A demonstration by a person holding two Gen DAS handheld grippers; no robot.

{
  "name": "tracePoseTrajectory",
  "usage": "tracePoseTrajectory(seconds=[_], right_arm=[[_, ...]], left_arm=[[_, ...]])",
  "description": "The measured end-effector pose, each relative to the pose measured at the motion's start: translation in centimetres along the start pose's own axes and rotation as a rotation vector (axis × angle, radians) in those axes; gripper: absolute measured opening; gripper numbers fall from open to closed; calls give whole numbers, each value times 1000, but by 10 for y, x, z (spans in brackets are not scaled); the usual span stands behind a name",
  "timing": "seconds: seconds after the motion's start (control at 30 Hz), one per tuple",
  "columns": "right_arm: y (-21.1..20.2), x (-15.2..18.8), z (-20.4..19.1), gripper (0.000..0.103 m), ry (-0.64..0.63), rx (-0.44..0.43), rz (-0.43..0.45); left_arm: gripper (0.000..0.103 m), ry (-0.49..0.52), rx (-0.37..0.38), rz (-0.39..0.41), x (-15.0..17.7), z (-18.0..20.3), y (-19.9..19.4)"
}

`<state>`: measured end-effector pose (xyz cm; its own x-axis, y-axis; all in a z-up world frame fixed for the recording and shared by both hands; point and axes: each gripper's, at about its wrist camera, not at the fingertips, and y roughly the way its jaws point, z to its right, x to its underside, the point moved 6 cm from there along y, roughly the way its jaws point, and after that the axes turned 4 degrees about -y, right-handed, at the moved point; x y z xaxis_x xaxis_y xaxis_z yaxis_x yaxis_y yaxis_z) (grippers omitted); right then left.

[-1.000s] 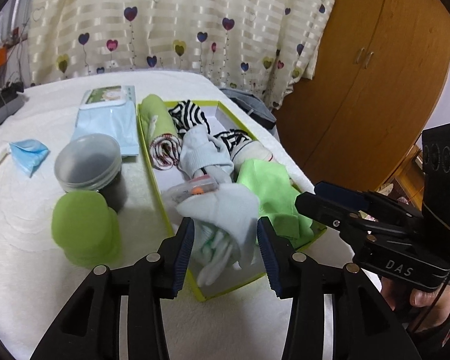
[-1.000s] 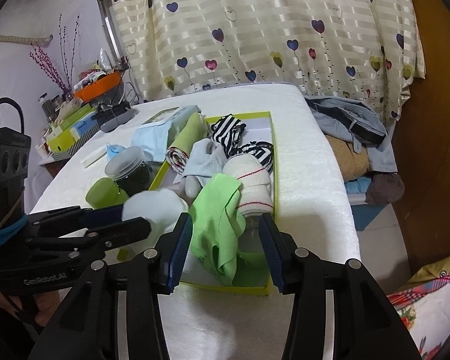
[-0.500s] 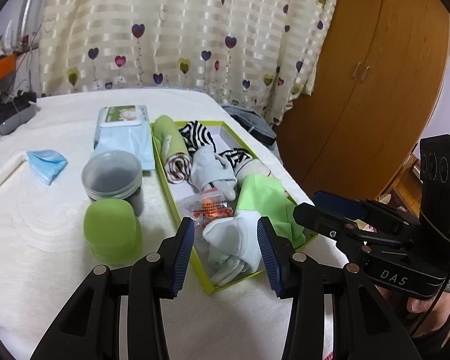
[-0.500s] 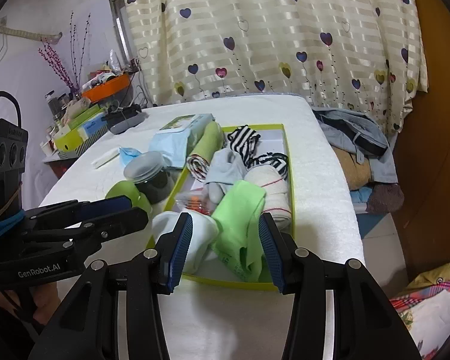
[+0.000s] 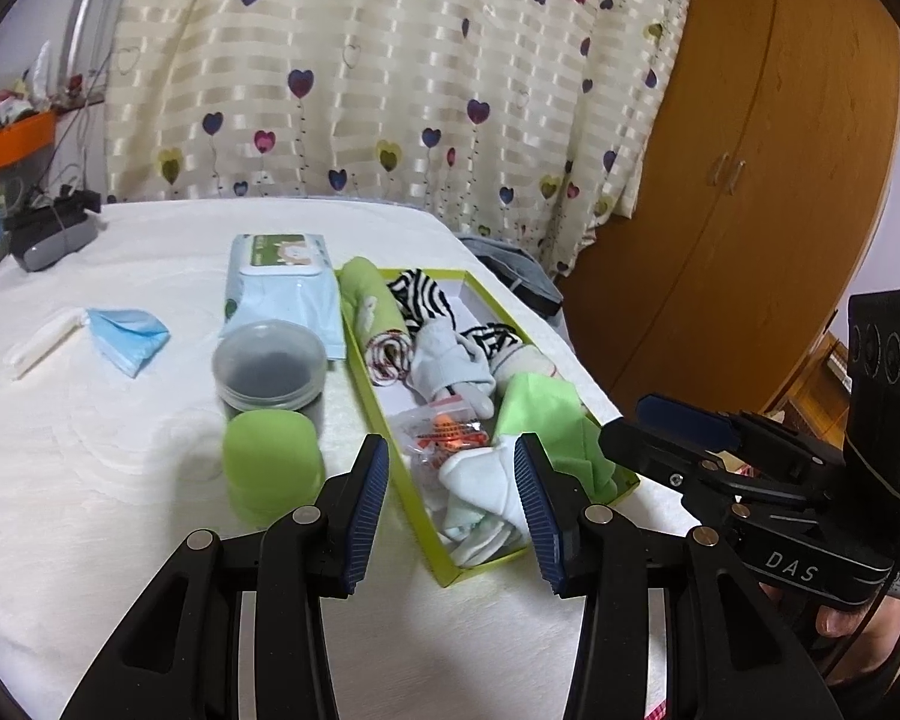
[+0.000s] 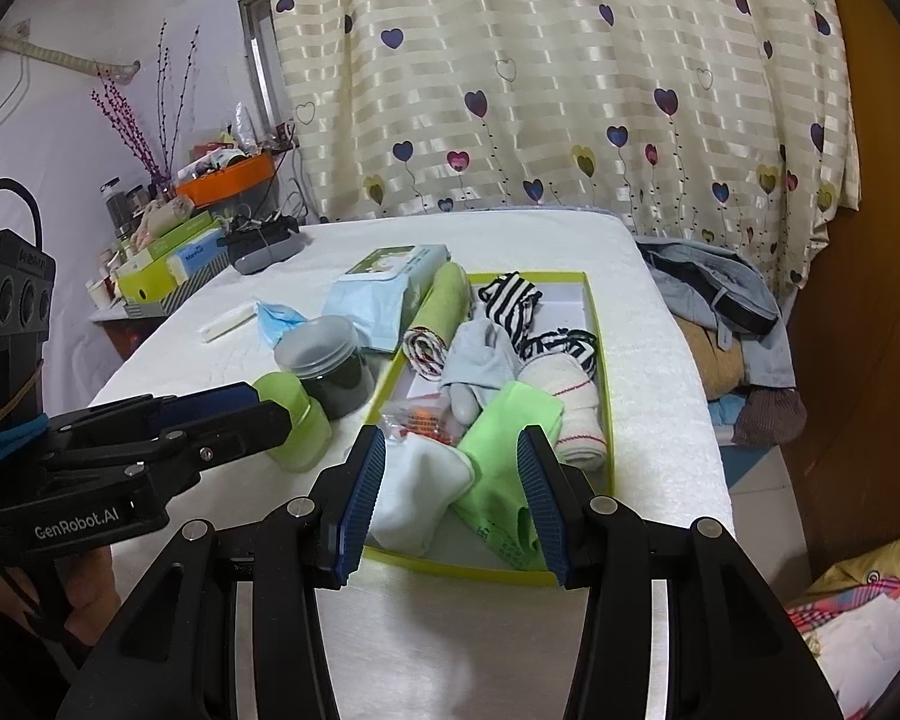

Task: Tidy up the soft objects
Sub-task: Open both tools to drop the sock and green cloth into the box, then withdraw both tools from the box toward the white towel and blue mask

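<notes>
Left wrist view: left gripper (image 5: 450, 498) jaws apart, empty, above the near end of the shallow lime-rimmed cardboard box (image 5: 444, 567) on the white quilted counter (image 5: 90, 480). Rolled socks, a crumpled white knit sock (image 5: 480, 480) and a folded green cloth (image 5: 540, 414) already sit inside; sorting looks nearly done.

Right wrist view: right gripper (image 6: 450, 492) apart, empty. The blue face mask (image 6: 276, 318), thin and crumpled, lies outside the box, possibly left.

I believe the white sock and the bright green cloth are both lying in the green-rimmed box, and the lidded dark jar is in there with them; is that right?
Not quite: the lidded dark jar stands on the white tablecloth outside the green-rimmed box, beside its left wall, as the left wrist view shows. The white sock and bright green cloth do lie in the box.
</notes>
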<state>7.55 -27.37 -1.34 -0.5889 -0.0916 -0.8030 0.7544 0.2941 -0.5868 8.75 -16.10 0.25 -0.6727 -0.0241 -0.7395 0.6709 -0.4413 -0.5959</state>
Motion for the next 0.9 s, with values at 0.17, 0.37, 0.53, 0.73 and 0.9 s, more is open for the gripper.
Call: tracePoseTrajectory(seconds=[0.17, 0.37, 0.53, 0.73, 0.9], right_arm=[[-1, -2, -9, 48, -9, -9, 7], [2, -4, -16, 49, -12, -32, 15], [6, -11, -26, 49, -25, -50, 21], [18, -23, -51, 49, -69, -89, 24], [28, -34, -75, 49, -94, -154, 21]], left_arm=[[42, -18, -13, 8, 1, -10, -4], [42, -50, -43, 17, -1, -28, -9], [42, -77, -75, 35, -3, -49, -16], [43, -106, -127, 54, -9, -76, -25], [42, -131, -175, 70, -12, -101, -34]])
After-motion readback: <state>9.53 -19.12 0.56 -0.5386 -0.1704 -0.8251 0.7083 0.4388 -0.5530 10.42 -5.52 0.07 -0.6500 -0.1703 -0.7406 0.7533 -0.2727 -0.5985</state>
